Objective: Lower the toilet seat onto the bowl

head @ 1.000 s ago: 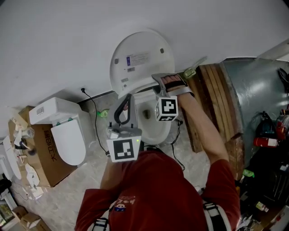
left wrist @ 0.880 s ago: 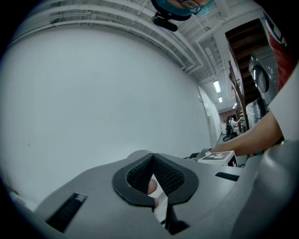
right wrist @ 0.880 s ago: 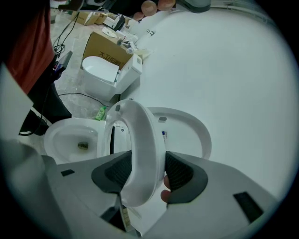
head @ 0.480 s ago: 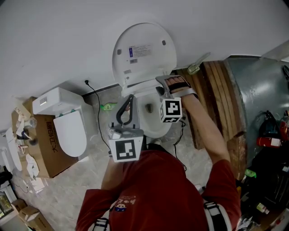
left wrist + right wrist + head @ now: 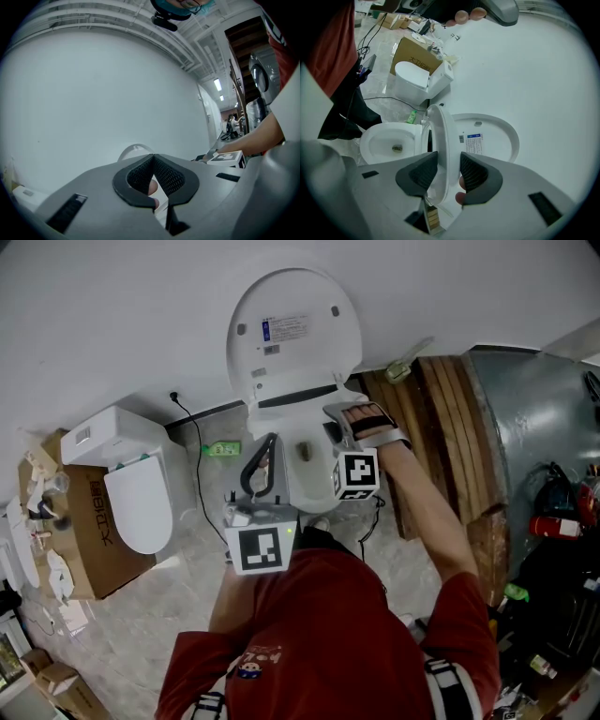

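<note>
Toilet against a white wall (image 5: 112, 315). The lid (image 5: 293, 329) is up, leaning on the wall. The seat (image 5: 440, 140) stands off the lid, roughly upright and tipped a little toward the bowl (image 5: 370, 136), not down on it yet. Its inner face points at the bowl, which is open with the drain hole visible.

The right gripper (image 5: 449, 164) points downward at the seat's upper rim. Its jaws have just been closing and are now narrow, one pad on each side of the rim, holding the seat (the pad on the bowl side sits right on it, the other has barely a sliver showing). In the head view this gripper (image 5: 330, 412) is at the right side of the toilet. The gloved hand (image 5: 370, 423) sits behind it, and the marker cube is just below that.

The left gripper (image 5: 153, 156) is held level, and its pads meet at the tips with nothing between them. It faces the wall, with the top of the lid peeking just above the jaws. In the head view it (image 5: 270, 439) hangs over the near left edge of the bowl, not touching the seat or the lid.

Other things in view:
- A second toilet (image 5: 141, 498) is to the left, resting on a cardboard box (image 5: 94, 521).
- A black cable (image 5: 187, 442) runs down from the wall to the floor, with a small green item (image 5: 220, 448) near it.
- Wooden planks (image 5: 450, 437) lean at the right.
- The person wears a red shirt (image 5: 309, 634).
</note>
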